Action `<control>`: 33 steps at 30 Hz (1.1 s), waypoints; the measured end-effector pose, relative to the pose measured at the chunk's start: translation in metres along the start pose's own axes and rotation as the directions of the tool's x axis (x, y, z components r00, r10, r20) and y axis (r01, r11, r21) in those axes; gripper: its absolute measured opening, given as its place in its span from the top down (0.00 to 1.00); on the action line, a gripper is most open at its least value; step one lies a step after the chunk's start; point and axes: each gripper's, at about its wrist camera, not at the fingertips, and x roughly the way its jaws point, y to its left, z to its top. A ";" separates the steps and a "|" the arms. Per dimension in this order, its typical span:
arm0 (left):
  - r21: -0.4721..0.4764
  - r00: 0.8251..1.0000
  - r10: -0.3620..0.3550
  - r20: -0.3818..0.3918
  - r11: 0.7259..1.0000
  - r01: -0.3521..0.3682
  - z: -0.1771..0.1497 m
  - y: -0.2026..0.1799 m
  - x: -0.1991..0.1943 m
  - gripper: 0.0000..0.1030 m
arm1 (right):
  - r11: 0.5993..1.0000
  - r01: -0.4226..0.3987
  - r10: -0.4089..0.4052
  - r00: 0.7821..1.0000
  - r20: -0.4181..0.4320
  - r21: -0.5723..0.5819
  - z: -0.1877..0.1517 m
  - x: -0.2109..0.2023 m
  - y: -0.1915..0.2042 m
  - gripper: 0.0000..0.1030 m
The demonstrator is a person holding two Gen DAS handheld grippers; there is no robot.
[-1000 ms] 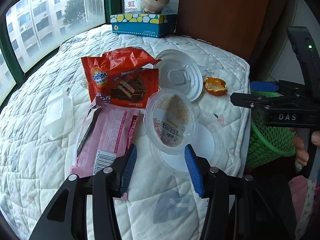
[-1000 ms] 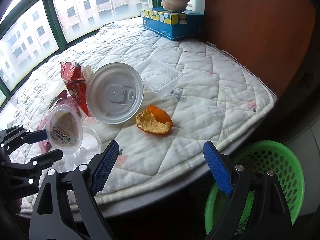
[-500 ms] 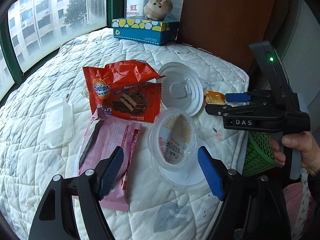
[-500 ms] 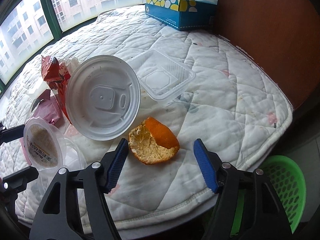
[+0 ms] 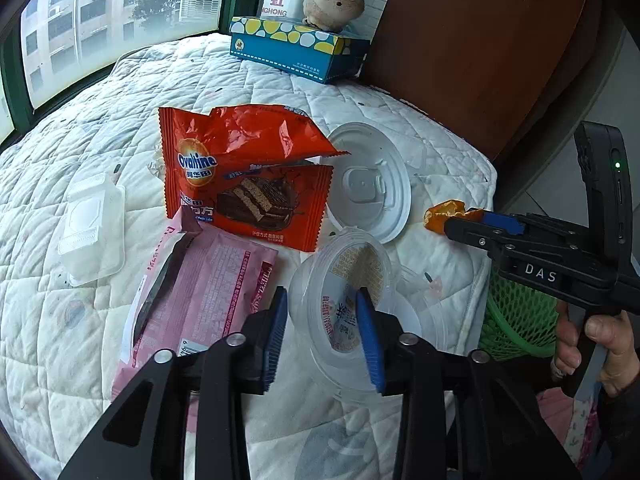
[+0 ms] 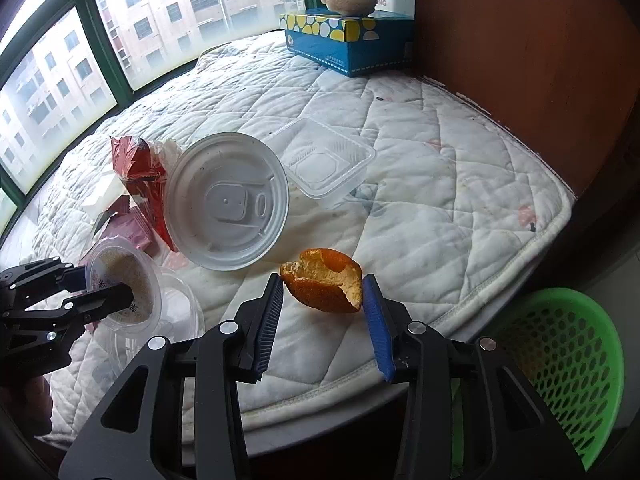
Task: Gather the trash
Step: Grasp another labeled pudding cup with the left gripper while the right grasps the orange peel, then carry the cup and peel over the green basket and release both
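Orange peel (image 6: 322,286), curled, pith ragged, seemingly pinched in right claw (image 6: 323,312)

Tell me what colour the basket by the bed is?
Green. The mesh basket sits below the mattress edge, clearest in the right wrist view.

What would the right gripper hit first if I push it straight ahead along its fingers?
The orange peel: it already sits between the right gripper fingers, both pads at its sides. Beyond it lies the white round lid, slightly left of that line; depth is hard to judge.
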 end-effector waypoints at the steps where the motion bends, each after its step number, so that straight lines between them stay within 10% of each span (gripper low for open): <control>1: 0.004 1.000 0.009 0.004 1.000 -0.009 0.000 -0.002 -0.001 0.68 | 1.000 -0.003 0.003 1.000 0.004 0.006 -0.001 -0.002 0.000 0.61; 14: 0.067 0.997 0.018 0.079 0.997 -0.024 0.001 -0.025 -0.042 0.69 | 0.998 -0.037 0.033 0.996 0.081 0.054 -0.015 -0.047 -0.001 0.62; 33: 0.246 0.996 -0.090 0.019 0.966 0.083 0.018 -0.142 -0.019 0.69 | 0.961 0.154 -0.173 0.983 0.068 0.229 -0.083 -0.106 -0.108 0.60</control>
